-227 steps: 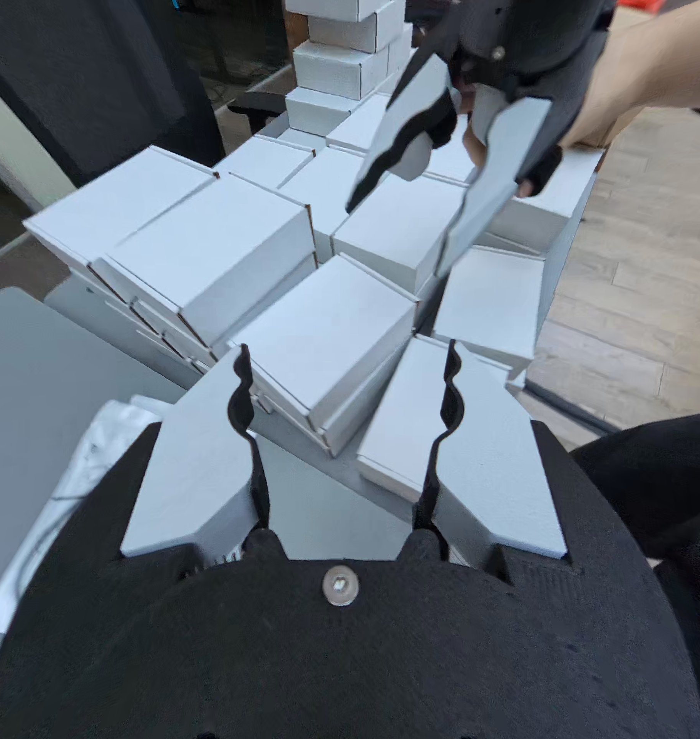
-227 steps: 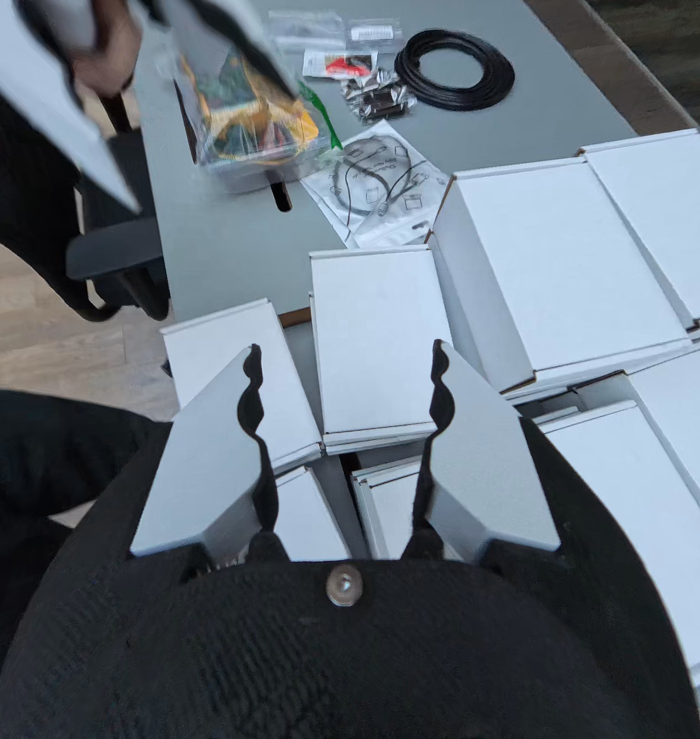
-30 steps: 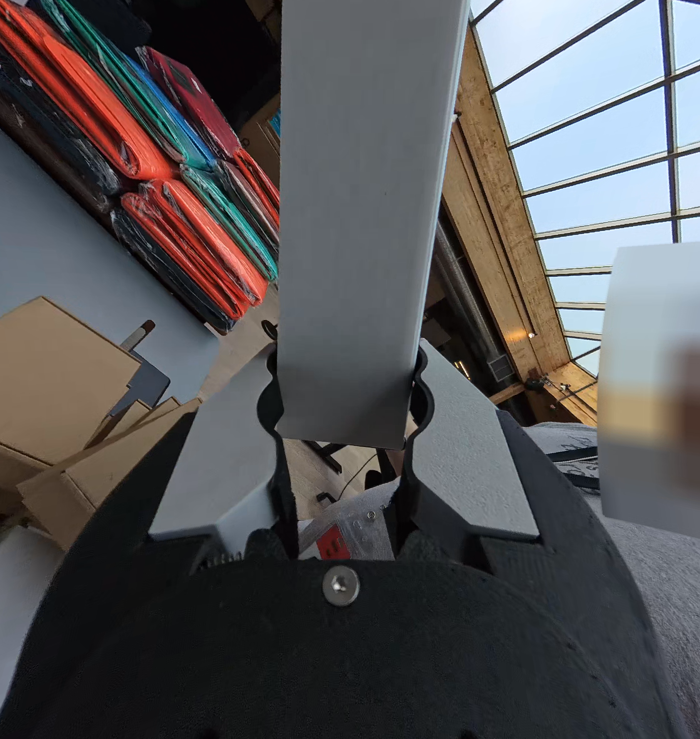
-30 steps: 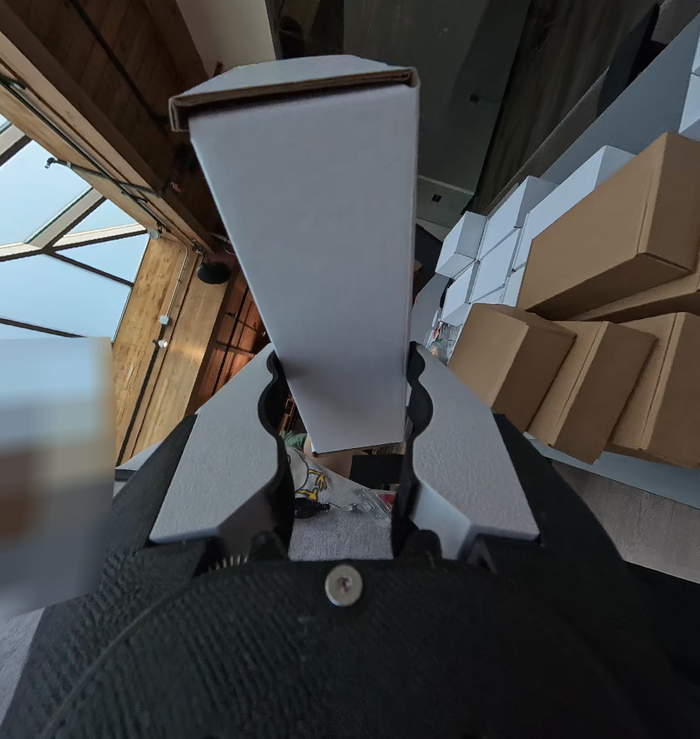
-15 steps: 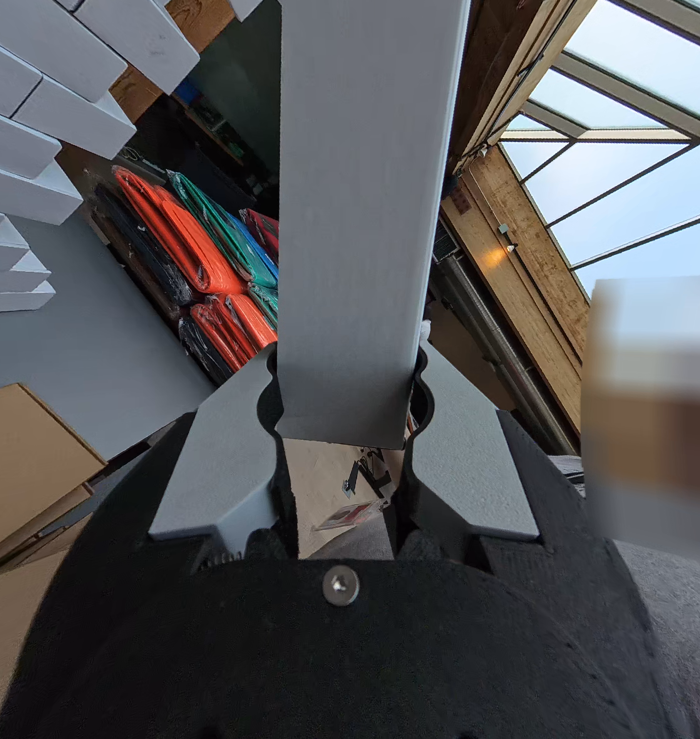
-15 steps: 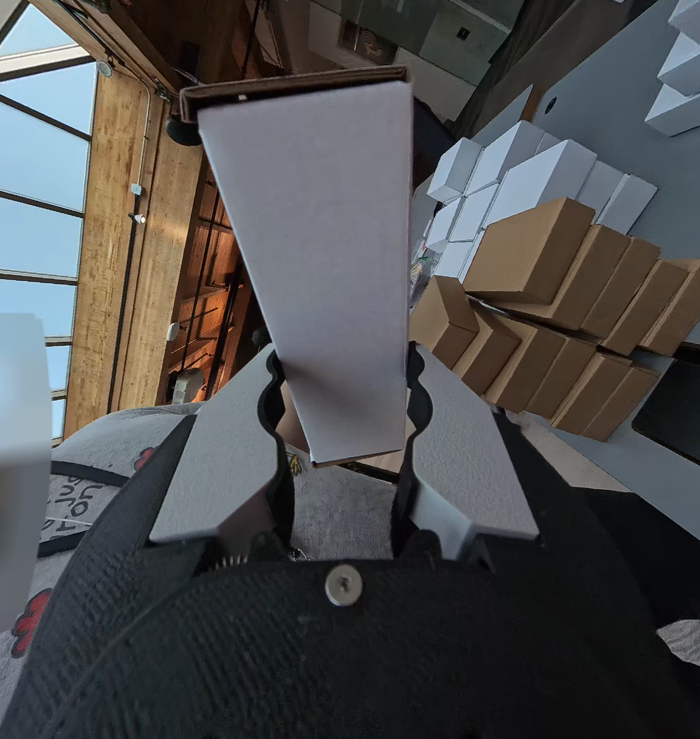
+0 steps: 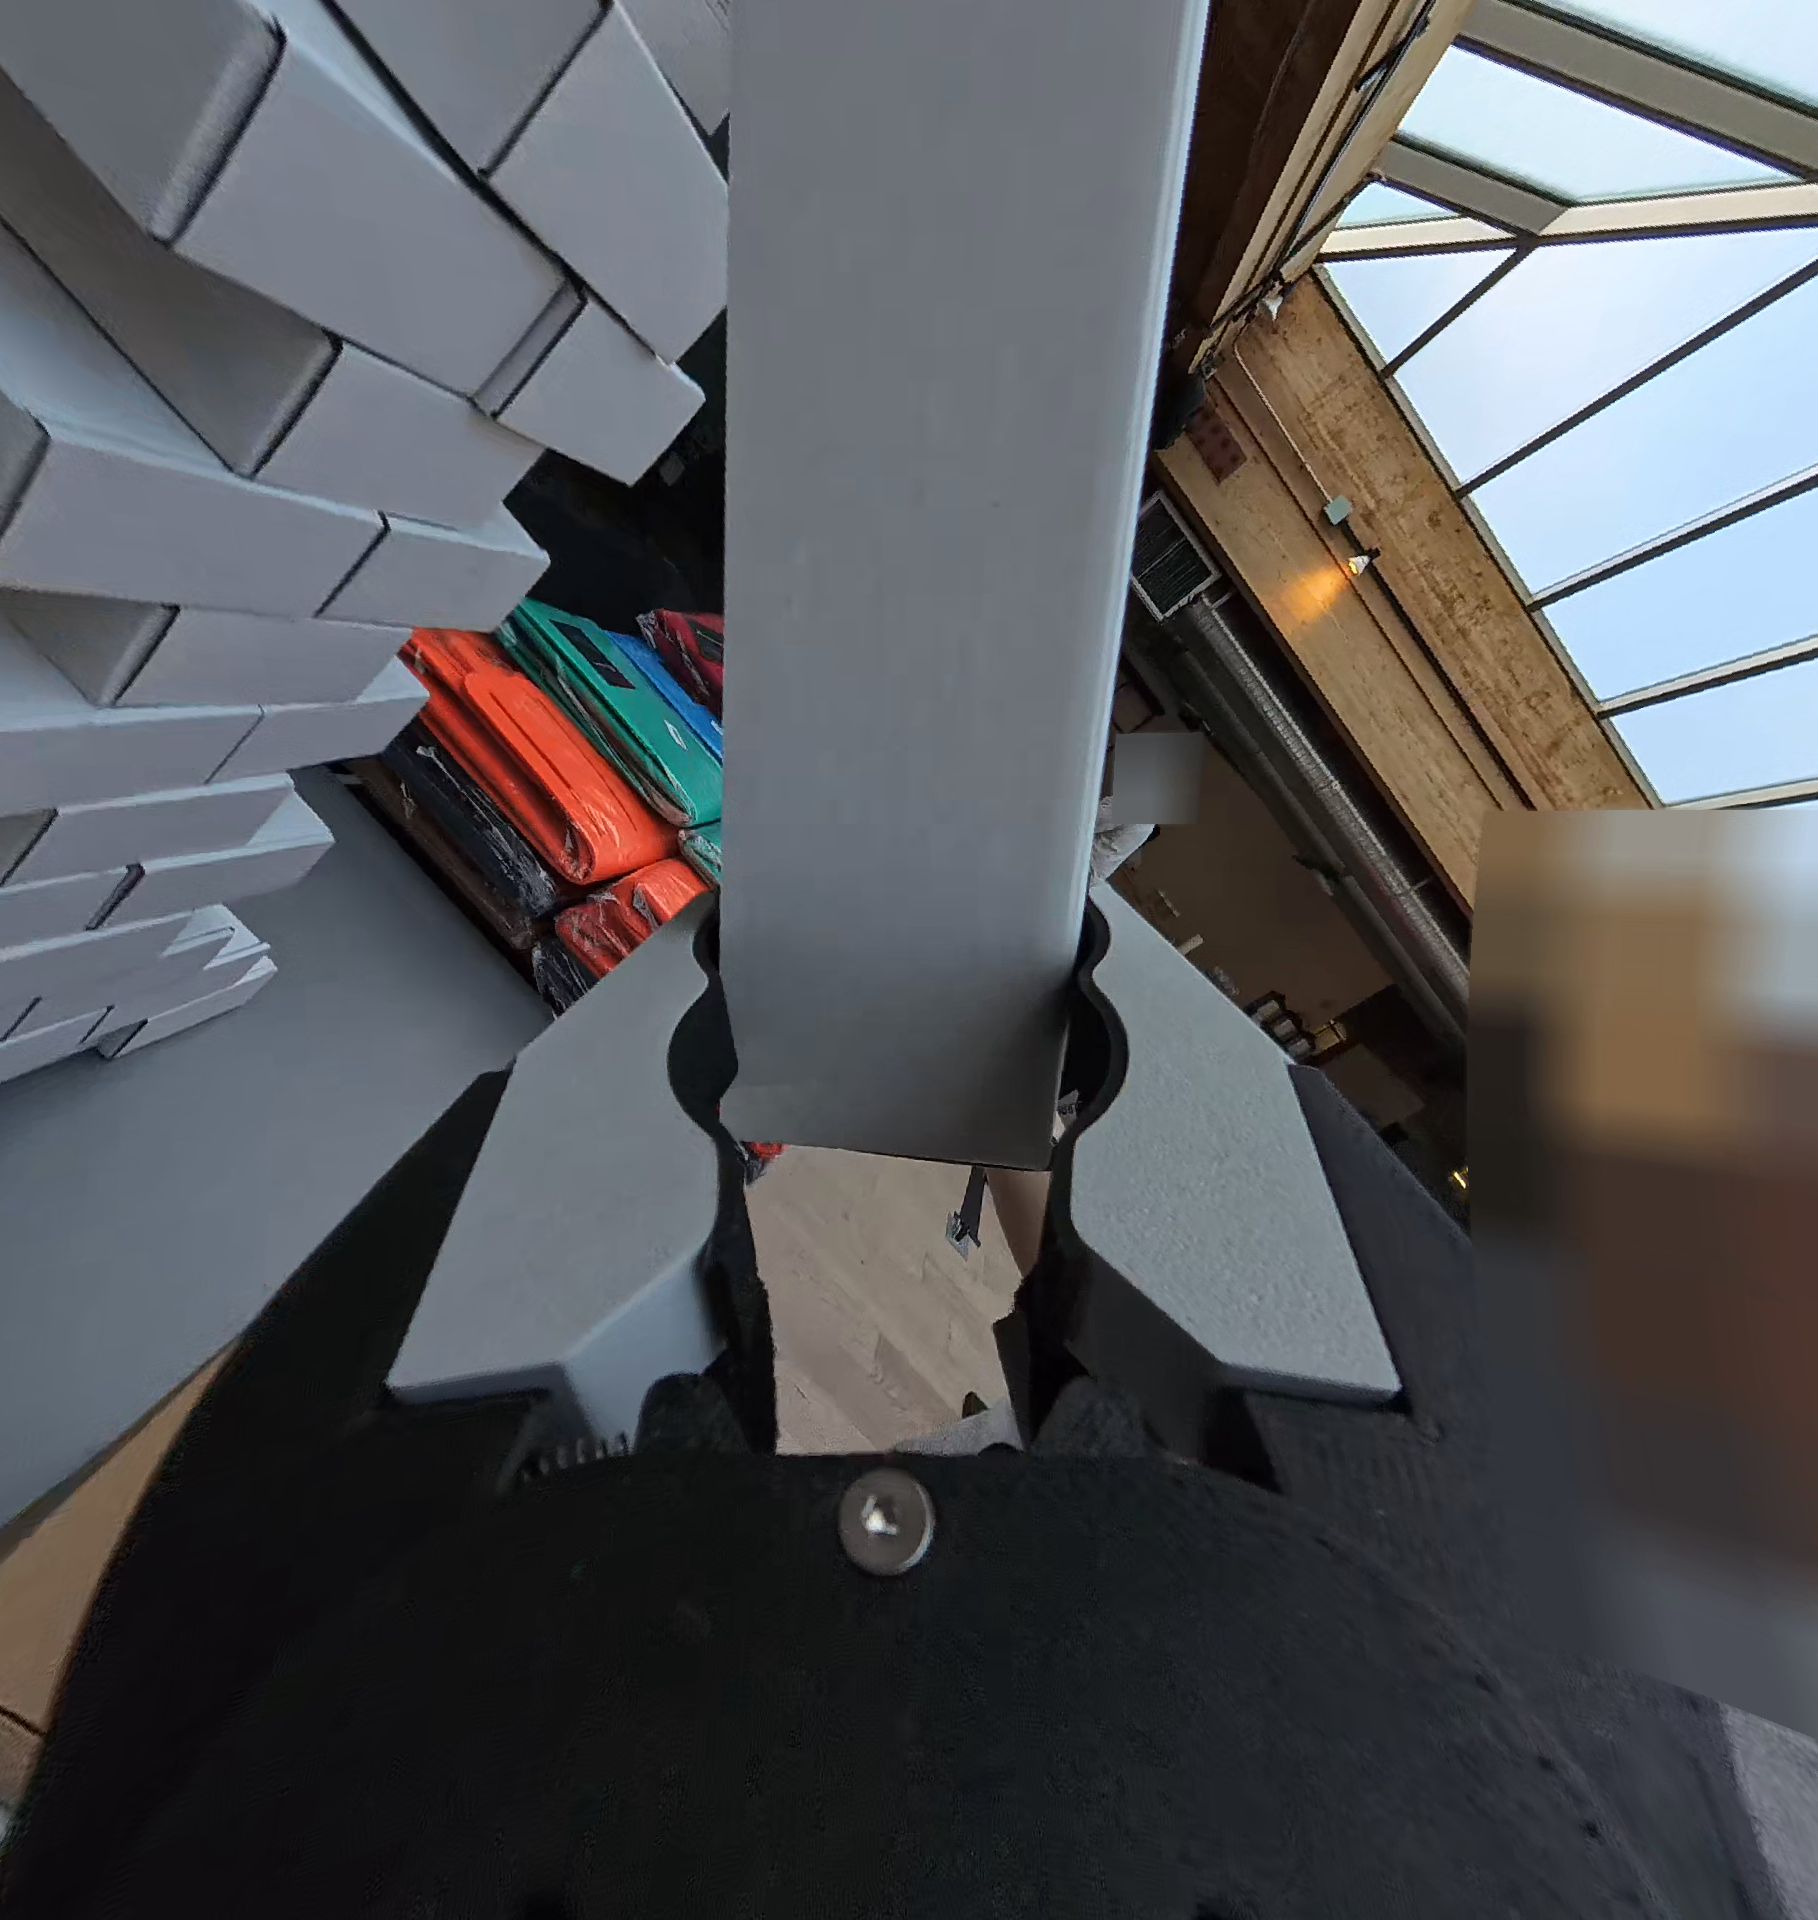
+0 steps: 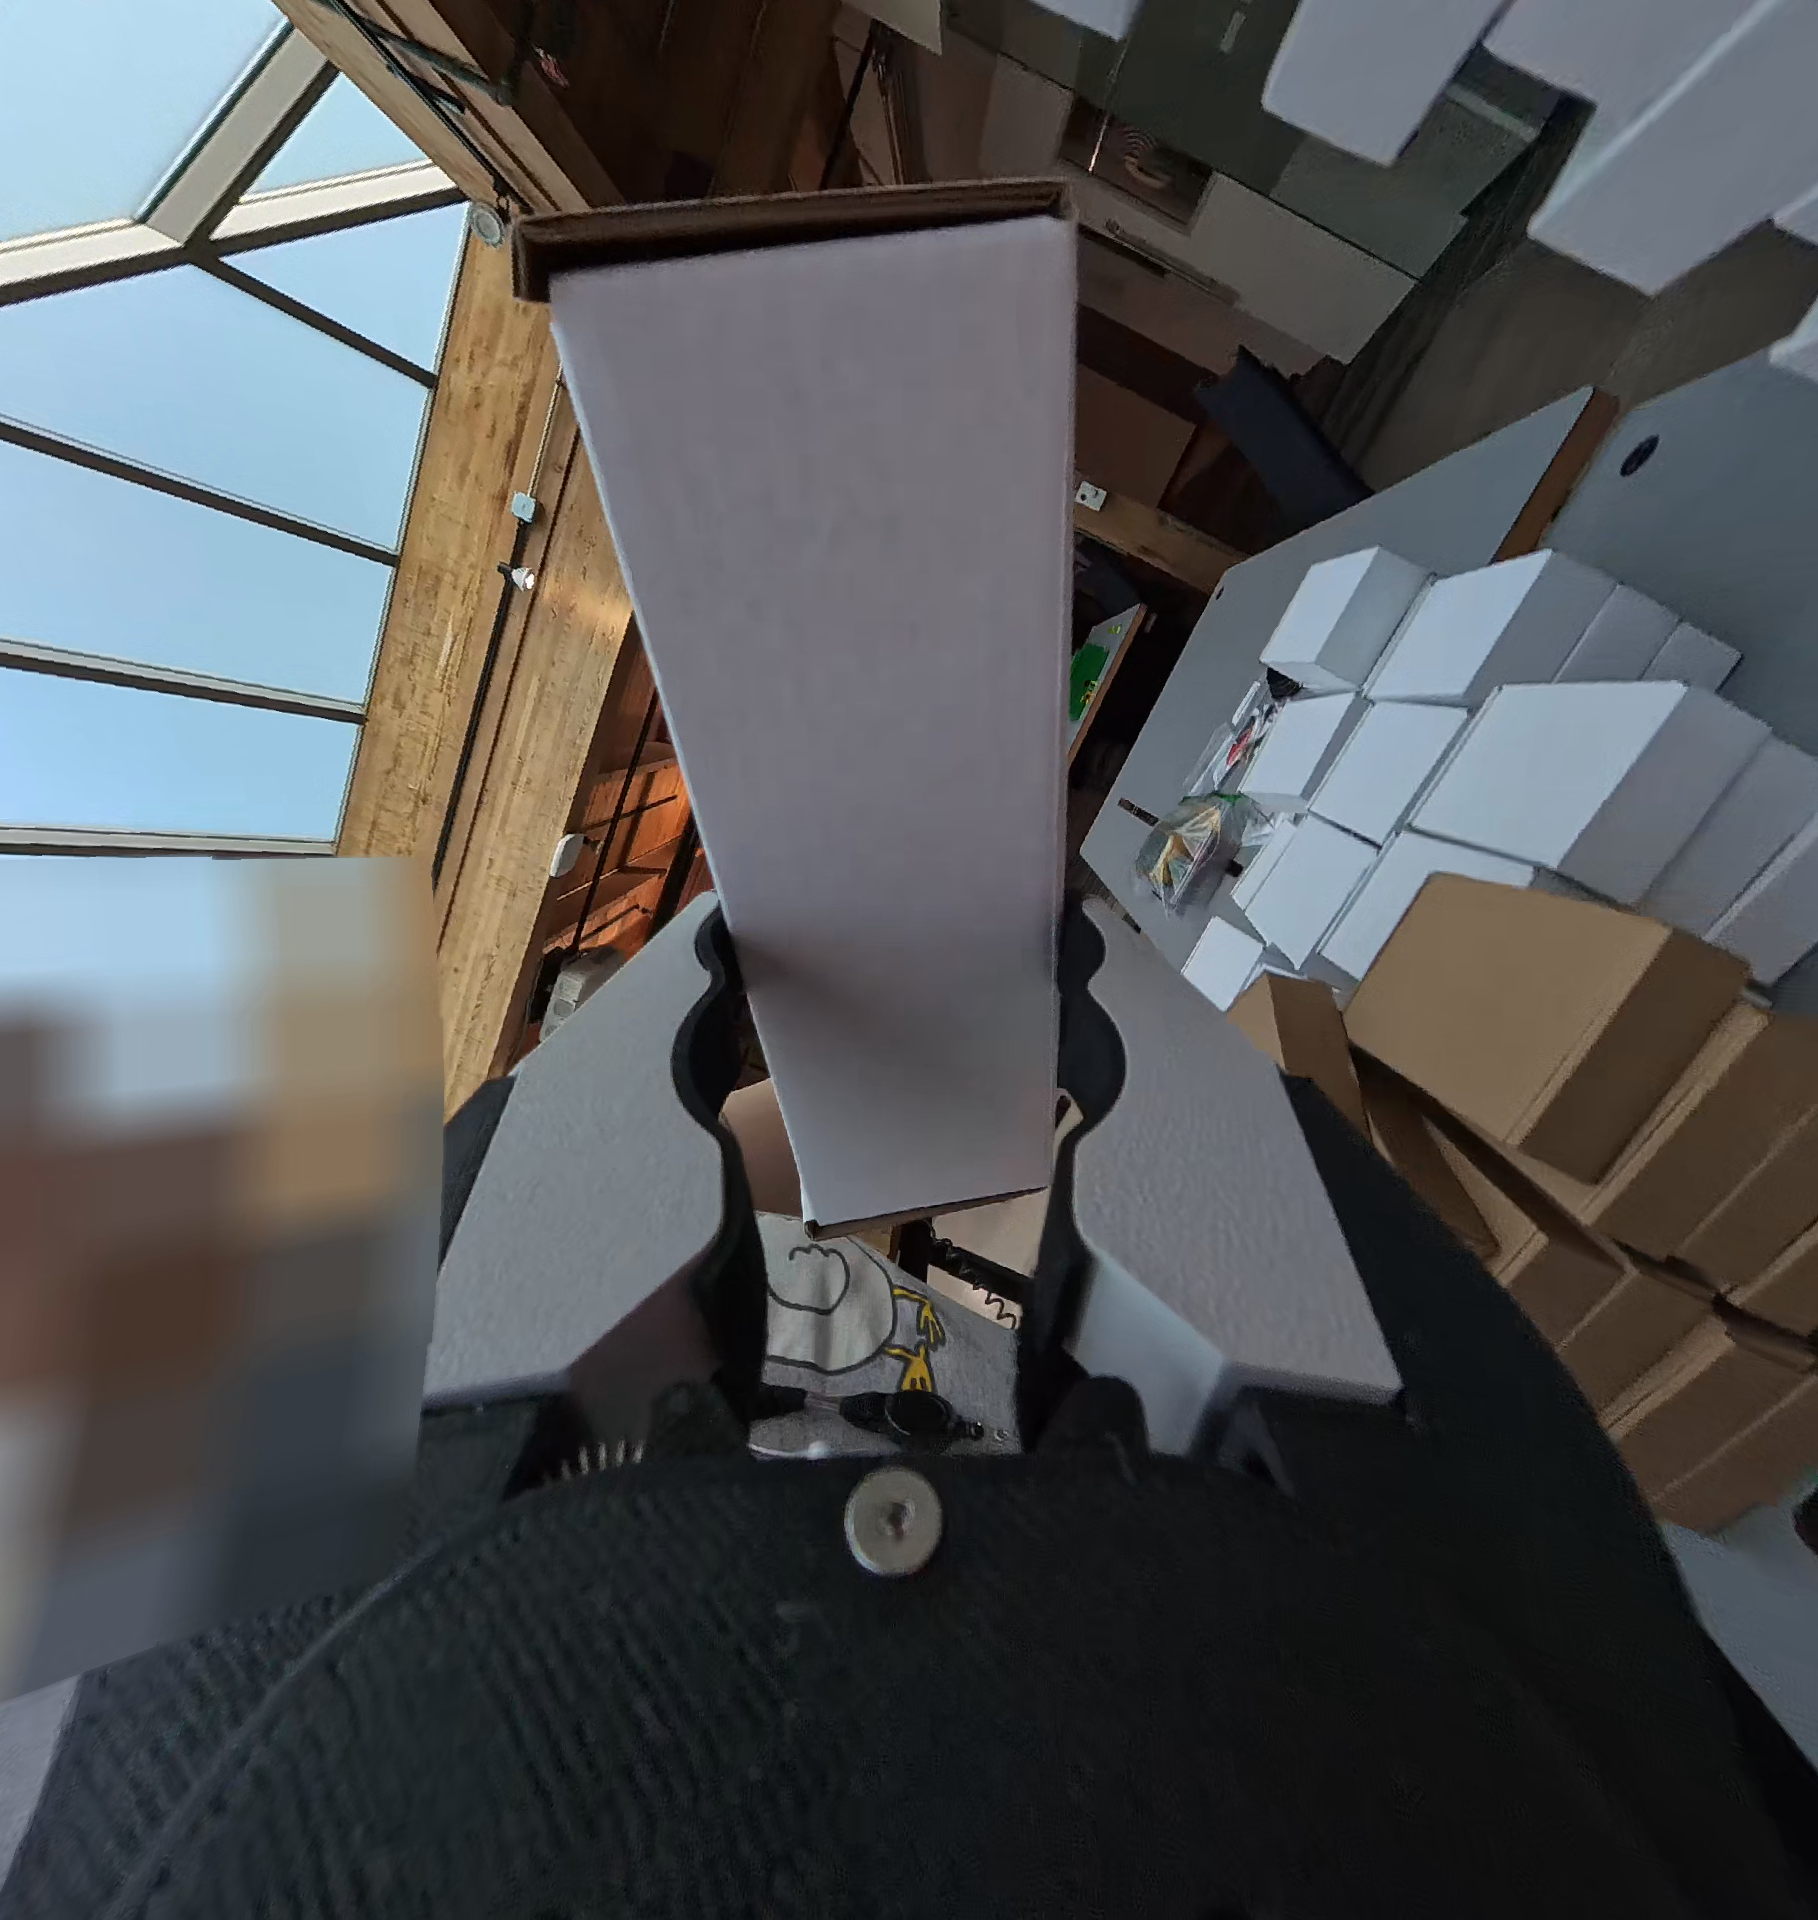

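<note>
The left hand-held gripper point(image 7: 900, 1039) is clamped on the near end of a white cardboard box point(image 7: 936, 520) that juts forward between its fingers; the right hand-held gripper point(image 8: 900, 1049) pinches another white box point(image 8: 853, 675) likewise. Both boxes look light, stiff-walled but crushable, best held across the narrow faces.

A storeroom or packing space under a glazed roof. White cartons point(image 7: 261, 312) are stacked beside a grey table point(image 7: 157, 1195); brown cartons point(image 8: 1611, 1143) are piled against more white ones on a second grey table point(image 8: 1424, 540). Wrapped orange and green packs point(image 7: 572, 748) lie stacked; skylight panes point(image 8: 157, 520) meet timber walls point(image 7: 1404, 582).
</note>
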A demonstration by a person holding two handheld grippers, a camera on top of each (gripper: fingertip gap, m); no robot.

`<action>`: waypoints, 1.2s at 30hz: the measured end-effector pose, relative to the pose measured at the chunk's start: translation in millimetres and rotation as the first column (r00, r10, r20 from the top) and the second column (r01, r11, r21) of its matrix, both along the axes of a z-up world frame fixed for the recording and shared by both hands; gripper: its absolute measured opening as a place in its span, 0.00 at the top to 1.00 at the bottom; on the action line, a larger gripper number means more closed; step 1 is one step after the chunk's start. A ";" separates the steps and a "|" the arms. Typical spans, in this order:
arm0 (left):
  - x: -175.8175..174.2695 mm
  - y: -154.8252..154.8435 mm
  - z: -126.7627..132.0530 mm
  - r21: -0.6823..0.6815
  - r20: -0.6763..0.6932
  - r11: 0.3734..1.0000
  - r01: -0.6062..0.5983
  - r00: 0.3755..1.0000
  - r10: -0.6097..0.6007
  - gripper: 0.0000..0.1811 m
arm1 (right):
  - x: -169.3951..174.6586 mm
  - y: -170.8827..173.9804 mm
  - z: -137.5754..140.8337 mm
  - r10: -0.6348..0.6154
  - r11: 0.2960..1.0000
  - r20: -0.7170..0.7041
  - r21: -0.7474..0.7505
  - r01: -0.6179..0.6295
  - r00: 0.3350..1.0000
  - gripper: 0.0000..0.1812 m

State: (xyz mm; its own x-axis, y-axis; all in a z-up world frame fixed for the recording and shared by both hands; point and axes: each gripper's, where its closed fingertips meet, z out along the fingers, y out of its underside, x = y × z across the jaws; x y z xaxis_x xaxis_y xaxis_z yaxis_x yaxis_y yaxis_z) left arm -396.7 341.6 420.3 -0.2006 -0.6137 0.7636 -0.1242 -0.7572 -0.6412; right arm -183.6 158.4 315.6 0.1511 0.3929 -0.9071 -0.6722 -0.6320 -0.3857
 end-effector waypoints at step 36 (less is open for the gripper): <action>198.6 174.6 97.0 -0.396 -0.270 0.918 0.010 0.954 -0.127 0.66 | 109.6 287.6 200.9 0.047 0.942 0.016 -0.332 -0.039 0.999 0.67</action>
